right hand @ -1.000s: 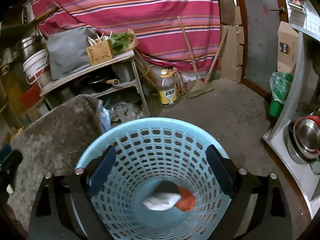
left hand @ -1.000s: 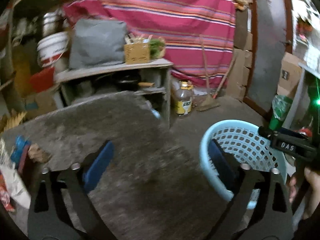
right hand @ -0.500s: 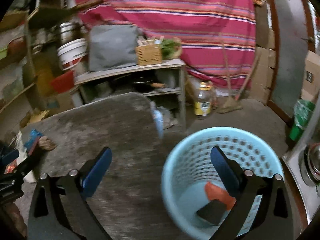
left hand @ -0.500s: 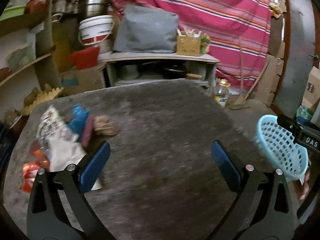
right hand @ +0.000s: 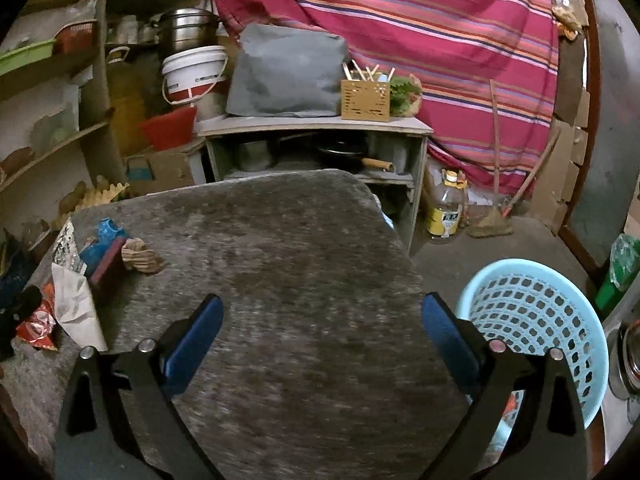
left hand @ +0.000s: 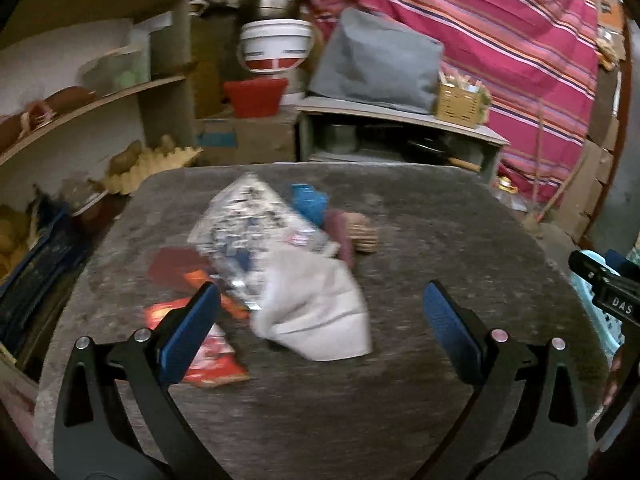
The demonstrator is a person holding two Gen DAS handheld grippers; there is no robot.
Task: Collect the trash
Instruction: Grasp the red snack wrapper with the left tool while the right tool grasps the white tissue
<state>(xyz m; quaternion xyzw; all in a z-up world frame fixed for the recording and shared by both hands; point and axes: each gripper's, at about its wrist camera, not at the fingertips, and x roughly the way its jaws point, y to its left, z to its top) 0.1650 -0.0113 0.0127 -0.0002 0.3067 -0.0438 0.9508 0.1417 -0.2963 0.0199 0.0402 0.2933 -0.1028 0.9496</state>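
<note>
A heap of trash lies on the grey table (left hand: pixel 420 240): a white crumpled paper (left hand: pixel 316 312), a printed plastic wrapper (left hand: pixel 248 220), red snack packets (left hand: pixel 208 356), a blue piece (left hand: pixel 308 200) and a brown crumpled scrap (left hand: pixel 364 234). My left gripper (left hand: pixel 320 316) stands open just in front of the white paper, nothing between its fingers. My right gripper (right hand: pixel 322 330) is open and empty over the bare table (right hand: pixel 304 248). The same heap (right hand: pixel 80 276) shows at the left in the right wrist view. The light blue basket (right hand: pixel 536 320) stands on the floor at the right.
Shelves with pots and an egg tray (left hand: pixel 152 160) line the left wall. A low cabinet (right hand: pixel 316 148) with a grey bag, a white bucket (right hand: pixel 192 72) and a striped cloth stand behind the table. An oil bottle (right hand: pixel 444 212) and a broom are on the floor.
Both grippers have swung left from the basket over the table. The trash heap has come into the middle of the left wrist view. The basket has slid to the right edge.
</note>
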